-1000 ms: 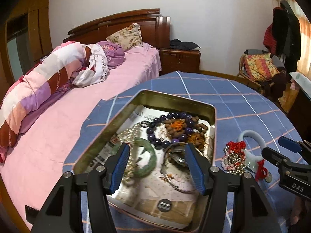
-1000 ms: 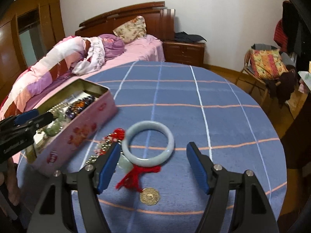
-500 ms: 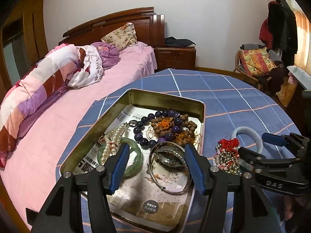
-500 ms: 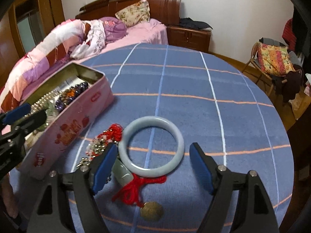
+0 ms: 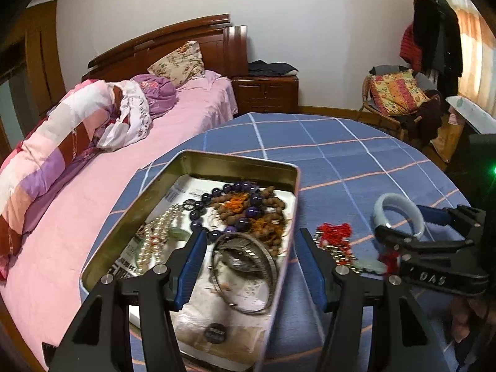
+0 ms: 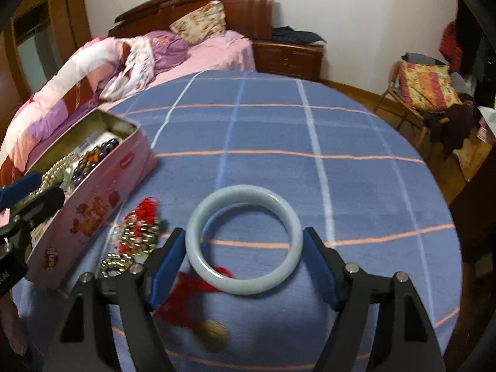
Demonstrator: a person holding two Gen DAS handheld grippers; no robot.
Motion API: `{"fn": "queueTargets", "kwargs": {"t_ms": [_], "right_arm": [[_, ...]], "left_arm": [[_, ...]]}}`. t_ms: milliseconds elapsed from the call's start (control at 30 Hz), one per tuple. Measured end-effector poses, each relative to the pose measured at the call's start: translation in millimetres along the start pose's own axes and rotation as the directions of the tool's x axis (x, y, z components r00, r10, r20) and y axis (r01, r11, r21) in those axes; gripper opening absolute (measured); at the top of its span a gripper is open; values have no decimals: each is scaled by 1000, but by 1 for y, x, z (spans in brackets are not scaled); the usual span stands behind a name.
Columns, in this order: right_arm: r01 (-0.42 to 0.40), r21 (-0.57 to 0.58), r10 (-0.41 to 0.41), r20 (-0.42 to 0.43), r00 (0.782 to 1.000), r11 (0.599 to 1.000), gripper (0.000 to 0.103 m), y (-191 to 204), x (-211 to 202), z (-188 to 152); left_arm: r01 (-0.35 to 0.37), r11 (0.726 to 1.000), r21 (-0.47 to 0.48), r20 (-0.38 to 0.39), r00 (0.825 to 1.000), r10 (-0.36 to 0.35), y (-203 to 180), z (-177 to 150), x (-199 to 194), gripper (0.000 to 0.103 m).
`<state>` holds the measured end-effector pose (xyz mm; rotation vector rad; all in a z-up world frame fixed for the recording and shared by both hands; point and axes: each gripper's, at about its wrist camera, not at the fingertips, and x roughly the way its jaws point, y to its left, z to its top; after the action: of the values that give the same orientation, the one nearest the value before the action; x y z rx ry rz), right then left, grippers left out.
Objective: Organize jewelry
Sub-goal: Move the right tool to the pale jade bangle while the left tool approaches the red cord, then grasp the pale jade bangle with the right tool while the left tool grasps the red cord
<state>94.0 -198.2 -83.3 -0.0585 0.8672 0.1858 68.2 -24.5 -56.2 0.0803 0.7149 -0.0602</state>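
Tin (image 5: 235, 162) on table (image 6: 341, 130), jewelry around it.
Beads (image 5: 248, 207) and bangles (image 5: 245, 266) in tin; charm (image 6: 139, 229) right of tin; ring (image 6: 245, 238) further right; bed (image 5: 108, 186) behind tin.

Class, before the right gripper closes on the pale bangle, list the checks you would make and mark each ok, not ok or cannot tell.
1. Pale bangle sits between the right gripper fingers: ok.
2. Pads touching the bangle: cannot tell.
3. Red tassel clear of the left pad: not ok, it lies under it.
4. Pink tin is open with room: ok.
5. Left gripper holds nothing, hovering over the tin: ok.
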Motion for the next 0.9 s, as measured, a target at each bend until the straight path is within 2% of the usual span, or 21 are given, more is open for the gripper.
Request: {"fn": "queueTargets", "kwargs": {"t_ms": [200, 467, 667, 900], "right_arm": [[44, 45, -43, -5, 999, 998, 78, -21, -3, -4], [20, 85, -20, -4, 1000, 996, 78, -28, -2, -1], [18, 113, -19, 8, 1000, 993, 78, -36, -4, -4], [41, 103, -43, 22, 999, 994, 78, -40, -14, -9]], "left_arm": [[22, 998, 60, -3, 1000, -22, -27, 1, 2, 60], [55, 988, 143, -17, 998, -53, -62, -1, 5, 60], [91, 985, 144, -61, 995, -83, -70, -5, 12, 59], [109, 982, 155, -58, 993, -102, -80, -6, 8, 59]]}}
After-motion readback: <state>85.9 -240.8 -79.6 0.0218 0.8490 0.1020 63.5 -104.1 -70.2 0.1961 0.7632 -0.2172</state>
